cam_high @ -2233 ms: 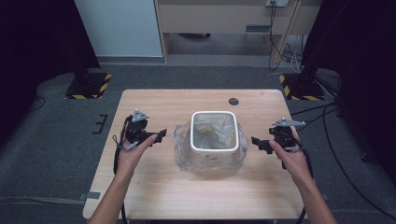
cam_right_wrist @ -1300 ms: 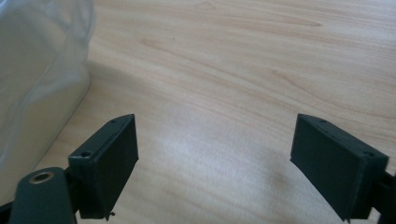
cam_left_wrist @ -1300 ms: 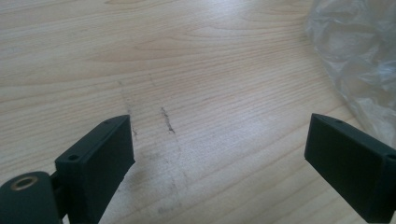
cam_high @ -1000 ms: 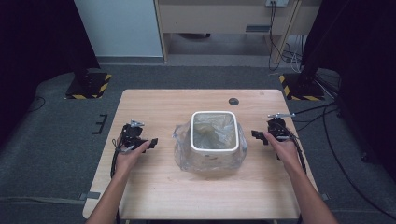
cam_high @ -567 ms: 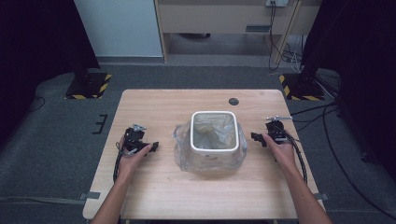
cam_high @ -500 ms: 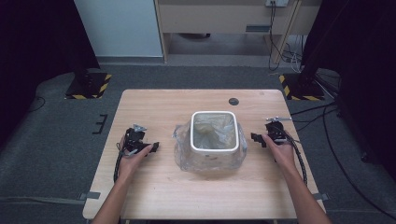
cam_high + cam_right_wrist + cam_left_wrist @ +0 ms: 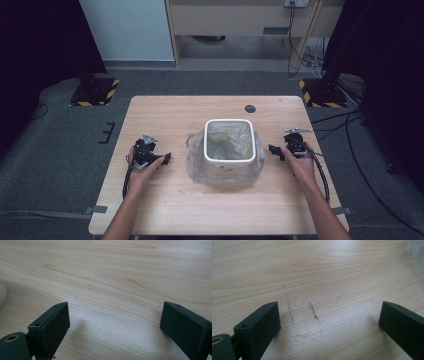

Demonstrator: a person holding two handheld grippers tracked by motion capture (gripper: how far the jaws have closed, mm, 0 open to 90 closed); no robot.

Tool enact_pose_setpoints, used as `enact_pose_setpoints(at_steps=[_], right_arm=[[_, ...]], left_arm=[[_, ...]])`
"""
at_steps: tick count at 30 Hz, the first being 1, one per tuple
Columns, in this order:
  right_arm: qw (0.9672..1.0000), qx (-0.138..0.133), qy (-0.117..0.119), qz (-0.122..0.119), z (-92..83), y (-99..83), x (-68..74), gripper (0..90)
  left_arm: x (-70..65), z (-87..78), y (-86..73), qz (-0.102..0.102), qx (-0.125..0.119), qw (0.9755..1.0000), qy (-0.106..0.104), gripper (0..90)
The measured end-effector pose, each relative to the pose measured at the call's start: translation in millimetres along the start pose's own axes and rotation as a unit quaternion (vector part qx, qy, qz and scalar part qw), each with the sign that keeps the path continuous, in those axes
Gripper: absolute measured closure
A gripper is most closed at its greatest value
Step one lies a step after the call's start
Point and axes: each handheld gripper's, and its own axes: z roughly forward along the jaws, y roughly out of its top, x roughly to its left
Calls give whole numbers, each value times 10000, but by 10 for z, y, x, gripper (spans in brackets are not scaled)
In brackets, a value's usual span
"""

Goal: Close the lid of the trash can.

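Note:
A small white bin lined with a clear plastic bag stands at the middle of the wooden table. My left gripper rests low on the table to the left of the bin, held by a hand, its jaws wide apart over bare wood. To the right of the bin my right gripper sits low on the table, also open with nothing between its jaws. A corner of the bag shows at the top right of the left gripper view.
A small dark disc lies near the table's far edge. Faint pencil-like marks streak the wood under the left gripper. Black stands with yellow-striped feet flank the table on the grey floor. Cables trail from the right gripper.
Both grippers have come down from a raised position onto the table beside the bin. The bin and bag have not moved.

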Motion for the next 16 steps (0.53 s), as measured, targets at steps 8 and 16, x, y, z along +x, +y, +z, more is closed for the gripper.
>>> enact_pose_setpoints(at_steps=[8, 16], right_arm=[[9984, -136, -475, -277, -23, -132, -25, 24], [9973, -128, -718, 7, -145, -263, 0, 7]], left_arm=[[-13, -15, -9, -85, 28, 9999, 72, 26], [-48, -37, -32, -213, 56, 9996, 186, 15]])
